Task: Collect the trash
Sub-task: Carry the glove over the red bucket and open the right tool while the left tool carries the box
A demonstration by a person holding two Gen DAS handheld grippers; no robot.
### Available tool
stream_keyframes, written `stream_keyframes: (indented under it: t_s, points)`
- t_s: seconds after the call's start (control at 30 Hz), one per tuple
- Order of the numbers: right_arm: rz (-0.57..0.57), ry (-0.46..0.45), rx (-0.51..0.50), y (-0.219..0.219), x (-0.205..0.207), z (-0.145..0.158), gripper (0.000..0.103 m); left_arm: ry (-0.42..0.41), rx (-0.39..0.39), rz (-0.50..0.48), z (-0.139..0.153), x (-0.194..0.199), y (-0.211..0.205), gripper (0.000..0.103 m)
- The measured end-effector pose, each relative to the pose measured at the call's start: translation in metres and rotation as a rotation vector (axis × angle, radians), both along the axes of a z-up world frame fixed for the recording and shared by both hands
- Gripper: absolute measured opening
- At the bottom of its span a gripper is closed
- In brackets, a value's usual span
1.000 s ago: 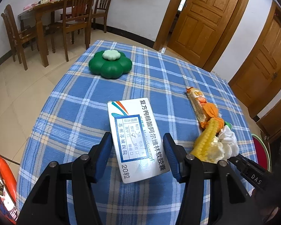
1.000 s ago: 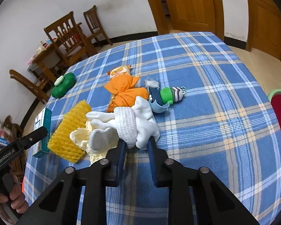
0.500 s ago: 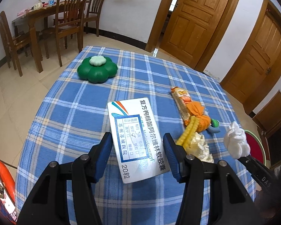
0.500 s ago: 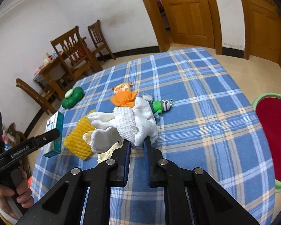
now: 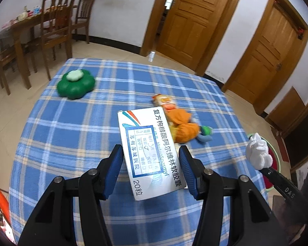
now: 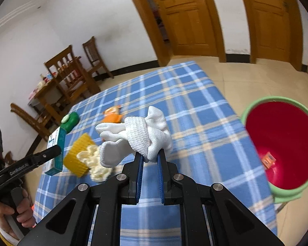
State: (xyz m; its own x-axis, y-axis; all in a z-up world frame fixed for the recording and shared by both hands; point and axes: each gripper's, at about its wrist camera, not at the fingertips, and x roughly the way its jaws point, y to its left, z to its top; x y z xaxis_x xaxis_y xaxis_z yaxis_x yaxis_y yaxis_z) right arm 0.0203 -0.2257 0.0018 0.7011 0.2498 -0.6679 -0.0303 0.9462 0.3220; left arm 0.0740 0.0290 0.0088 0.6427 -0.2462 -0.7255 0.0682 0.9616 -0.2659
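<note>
My left gripper (image 5: 151, 157) is shut on a white medicine box (image 5: 149, 153) with blue print and holds it above the blue plaid table (image 5: 71, 135). My right gripper (image 6: 149, 157) is shut on a white knitted glove (image 6: 137, 137) and holds it up, near the table's right edge. The glove also shows in the left wrist view (image 5: 258, 153). The medicine box shows in the right wrist view (image 6: 56, 149). A red bin with a green rim (image 6: 283, 143) stands beside the table at the right, with an orange scrap inside.
On the table lie a yellow foam net (image 6: 78, 155), crumpled cream paper (image 6: 94, 162), an orange wrapper (image 5: 180, 127), a snack packet (image 5: 164, 102), a small green and blue toy (image 5: 205, 133) and a green flower-shaped object (image 5: 76, 84). Wooden chairs (image 5: 57, 26) stand at the back left.
My right gripper has lifted the white glove off the pile and carried it right, toward the red bin. My left gripper still holds the medicine box and has risen a little.
</note>
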Motion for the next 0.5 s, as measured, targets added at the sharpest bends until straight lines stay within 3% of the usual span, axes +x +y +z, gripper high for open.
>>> stream_keyframes:
  t_s: [0.5]
  points:
    - [-0.208,0.009,0.014,-0.079,-0.030,0.000,0.013,-0.010,0.009,-0.180,0.014,0.004,-0.075,0.056]
